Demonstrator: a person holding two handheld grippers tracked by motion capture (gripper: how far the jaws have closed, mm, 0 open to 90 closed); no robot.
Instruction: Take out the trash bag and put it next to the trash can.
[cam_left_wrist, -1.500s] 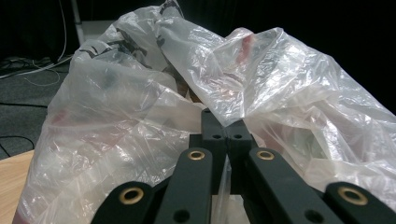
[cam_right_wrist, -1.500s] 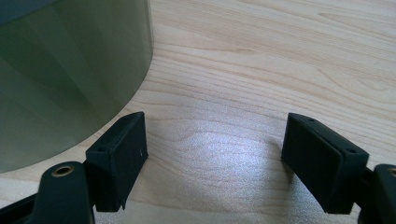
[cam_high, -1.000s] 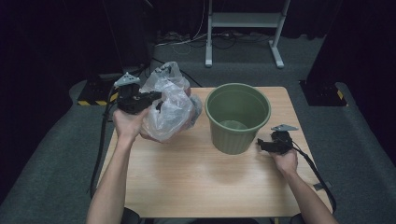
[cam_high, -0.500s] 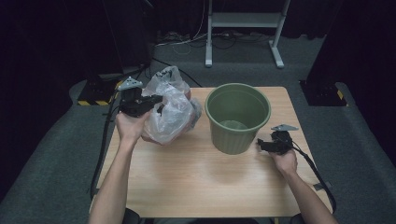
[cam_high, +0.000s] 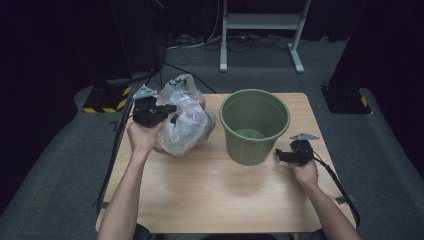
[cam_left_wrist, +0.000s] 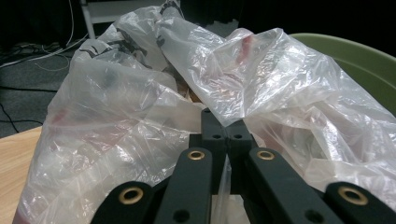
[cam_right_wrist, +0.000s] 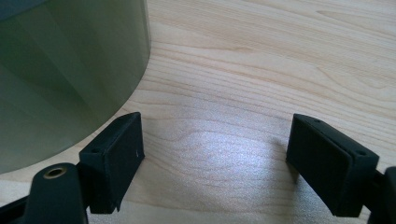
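Evidently soft, light, slippery: clear plastic bag (cam_high: 184, 122) at table's (cam_high: 210, 190) far left beside green bin (cam_high: 254, 125), pinched at bunched top film by closed left claw (cam_left_wrist: 227, 140), right claw (cam_right_wrist: 215, 161) apart, empty, near bin.

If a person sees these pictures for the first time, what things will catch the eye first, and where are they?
The eye goes first to the green bin, upright at the middle of the wooden table. Next comes the crumpled clear bag to its left, pinched by the left claw, whose jaws are closed on the plastic. The right claw rests low on the table beside the bin's base, its jaws wide apart and holding nothing.
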